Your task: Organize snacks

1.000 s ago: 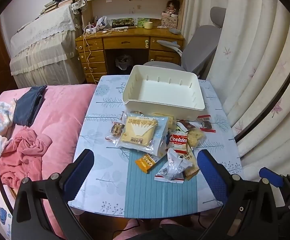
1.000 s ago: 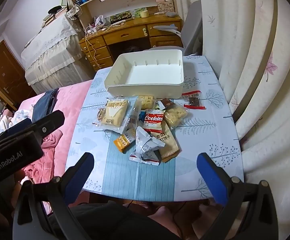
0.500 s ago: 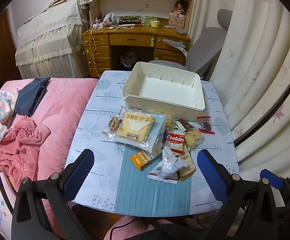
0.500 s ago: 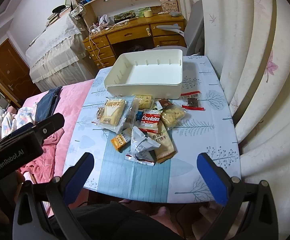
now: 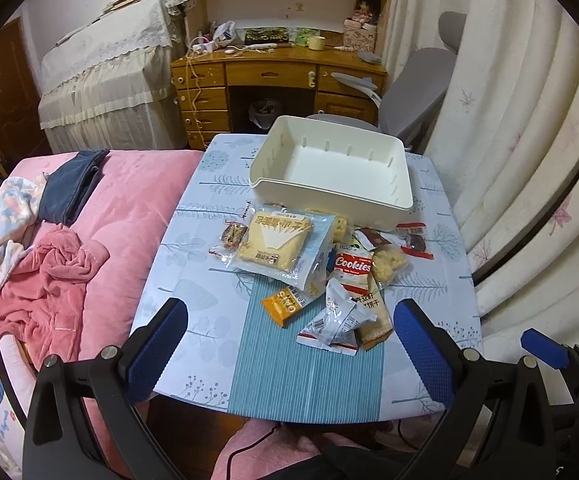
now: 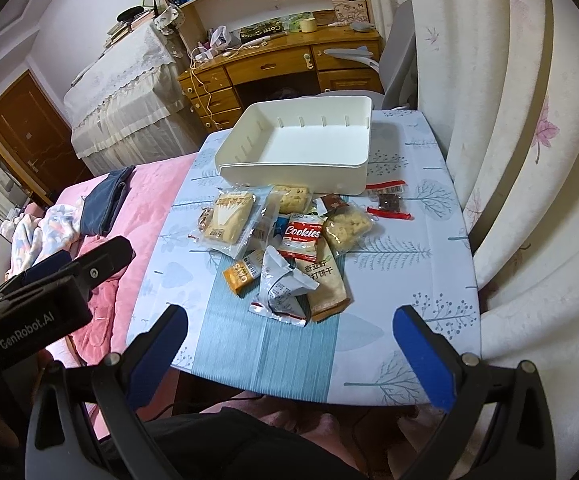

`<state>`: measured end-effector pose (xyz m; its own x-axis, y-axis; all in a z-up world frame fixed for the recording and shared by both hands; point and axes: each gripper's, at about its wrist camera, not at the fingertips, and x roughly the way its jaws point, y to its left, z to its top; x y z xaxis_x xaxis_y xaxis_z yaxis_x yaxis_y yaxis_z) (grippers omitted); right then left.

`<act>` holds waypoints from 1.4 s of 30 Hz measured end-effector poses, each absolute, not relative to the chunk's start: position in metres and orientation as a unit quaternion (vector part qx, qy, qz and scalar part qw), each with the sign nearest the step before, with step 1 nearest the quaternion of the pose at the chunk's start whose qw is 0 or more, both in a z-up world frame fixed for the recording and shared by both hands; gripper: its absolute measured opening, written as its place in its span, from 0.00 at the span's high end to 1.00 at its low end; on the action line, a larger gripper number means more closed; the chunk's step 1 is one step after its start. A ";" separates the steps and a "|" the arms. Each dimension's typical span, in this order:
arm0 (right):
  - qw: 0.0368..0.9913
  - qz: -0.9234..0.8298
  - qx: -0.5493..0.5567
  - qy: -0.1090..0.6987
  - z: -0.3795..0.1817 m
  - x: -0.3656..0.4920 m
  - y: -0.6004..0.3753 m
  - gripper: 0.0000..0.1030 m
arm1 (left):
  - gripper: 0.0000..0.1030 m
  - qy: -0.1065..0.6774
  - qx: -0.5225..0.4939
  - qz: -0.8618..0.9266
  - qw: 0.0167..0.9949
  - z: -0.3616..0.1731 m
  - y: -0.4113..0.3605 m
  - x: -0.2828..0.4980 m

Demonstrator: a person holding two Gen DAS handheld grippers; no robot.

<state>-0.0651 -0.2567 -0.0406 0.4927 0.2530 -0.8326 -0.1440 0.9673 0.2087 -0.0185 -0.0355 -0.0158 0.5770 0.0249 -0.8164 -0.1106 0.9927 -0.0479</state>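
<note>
A pile of snack packets lies mid-table: a large bread packet [image 5: 275, 245] [image 6: 231, 219], a red Cookies packet [image 5: 352, 270] [image 6: 302, 235], an orange packet [image 5: 285, 304] [image 6: 241, 274], a crumpled silver wrapper [image 5: 335, 320] [image 6: 283, 289] and a red-edged packet [image 5: 413, 238] [image 6: 389, 200]. An empty white bin [image 5: 331, 168] [image 6: 297, 148] stands behind them. My left gripper [image 5: 289, 344] is open and empty above the table's near edge. My right gripper [image 6: 289, 348] is open and empty, also near that edge.
The small table [image 5: 193, 320] has a blue runner. A pink bed [image 5: 89, 240] with clothes lies to the left. Curtains [image 5: 529, 160] hang close on the right. A grey chair [image 5: 409, 92] and a wooden desk [image 5: 273, 80] stand behind the table.
Both grippers have drawn back and risen slightly, so the table looks smaller and farther. The snacks and bin have not moved.
</note>
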 end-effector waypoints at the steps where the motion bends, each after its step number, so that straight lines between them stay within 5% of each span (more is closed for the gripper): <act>1: 0.861 0.118 0.058 0.492 -0.042 -0.066 -0.257 0.00 | 0.01 0.458 -0.049 0.033 0.887 -0.016 -0.035 -0.019; 21: 0.809 0.129 0.168 0.549 -0.083 -0.039 -0.254 0.00 | 0.01 0.474 -0.100 0.043 0.874 -0.037 0.023 -0.016; 42: 0.724 -0.030 0.329 0.605 -0.147 0.006 -0.205 0.00 | 0.02 0.531 -0.064 -0.137 0.834 -0.065 0.093 0.108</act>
